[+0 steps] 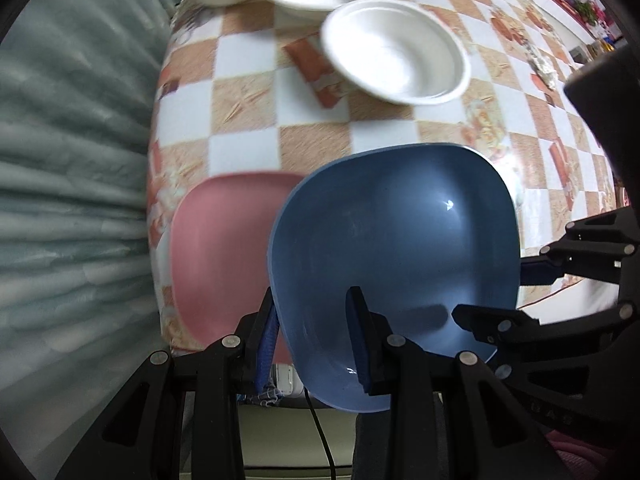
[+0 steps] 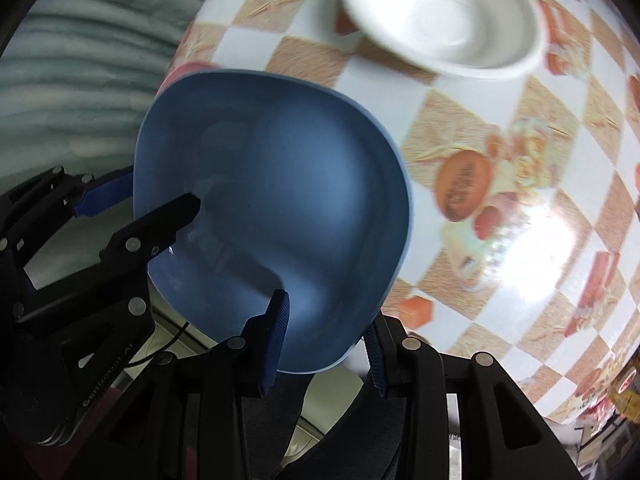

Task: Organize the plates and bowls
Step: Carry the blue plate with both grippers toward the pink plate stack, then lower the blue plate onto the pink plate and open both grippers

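Carrying step: rounded-square blue plastic bowl (image 1: 396, 248) clamped by left gripper (image 1: 316, 344) and right gripper (image 2: 324, 344) | next: lowering squarely onto pink plate (image 1: 216, 256), left of it, is called for.

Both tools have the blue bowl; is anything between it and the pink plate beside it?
Nothing visible: the rounded-square blue plastic bowl, gripped by left tool and right tool, overlaps the pink plate's edge; the plate's visible surface is bare.

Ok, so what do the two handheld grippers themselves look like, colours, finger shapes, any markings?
Both are matte black plastic. The left gripper and the right gripper each have angular linkage fingers joined by round silver pins and tipped with ribbed blue pads. In the right wrist view, white lettering runs along the left gripper's body, too blurred to read surely. No hand or sleeve shows.
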Motion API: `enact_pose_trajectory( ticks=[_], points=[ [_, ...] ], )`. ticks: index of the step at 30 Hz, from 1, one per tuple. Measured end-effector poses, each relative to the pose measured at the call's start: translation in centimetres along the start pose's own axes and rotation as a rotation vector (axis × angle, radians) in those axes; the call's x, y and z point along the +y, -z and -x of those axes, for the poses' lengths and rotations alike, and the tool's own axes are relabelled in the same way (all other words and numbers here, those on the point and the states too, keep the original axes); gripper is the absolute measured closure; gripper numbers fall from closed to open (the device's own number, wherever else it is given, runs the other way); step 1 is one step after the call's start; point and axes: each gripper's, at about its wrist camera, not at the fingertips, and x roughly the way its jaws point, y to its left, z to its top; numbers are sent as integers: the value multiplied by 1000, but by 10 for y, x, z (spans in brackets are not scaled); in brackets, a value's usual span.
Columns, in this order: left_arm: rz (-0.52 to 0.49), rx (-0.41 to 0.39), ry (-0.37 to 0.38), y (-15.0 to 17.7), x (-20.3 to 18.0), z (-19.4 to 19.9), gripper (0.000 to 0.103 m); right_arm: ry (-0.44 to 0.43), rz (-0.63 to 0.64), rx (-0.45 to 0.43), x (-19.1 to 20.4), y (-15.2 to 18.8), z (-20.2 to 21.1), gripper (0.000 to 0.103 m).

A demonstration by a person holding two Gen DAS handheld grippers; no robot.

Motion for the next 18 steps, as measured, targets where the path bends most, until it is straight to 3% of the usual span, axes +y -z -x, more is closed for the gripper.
enact_pose_trajectory(
  ticks=[11, 15, 18],
  points=[
    [70, -2, -72, 9, 55, -6, 68, -6, 121, 40, 52, -30, -22, 64],
    [80, -10, -106, 7, 73, -8, 68, -40, 92, 39, 55, -43, -26, 64],
    [81, -15, -127, 2, 83, -15, 62, -80, 48, 29, 51, -53, -32, 63]
  ],
)
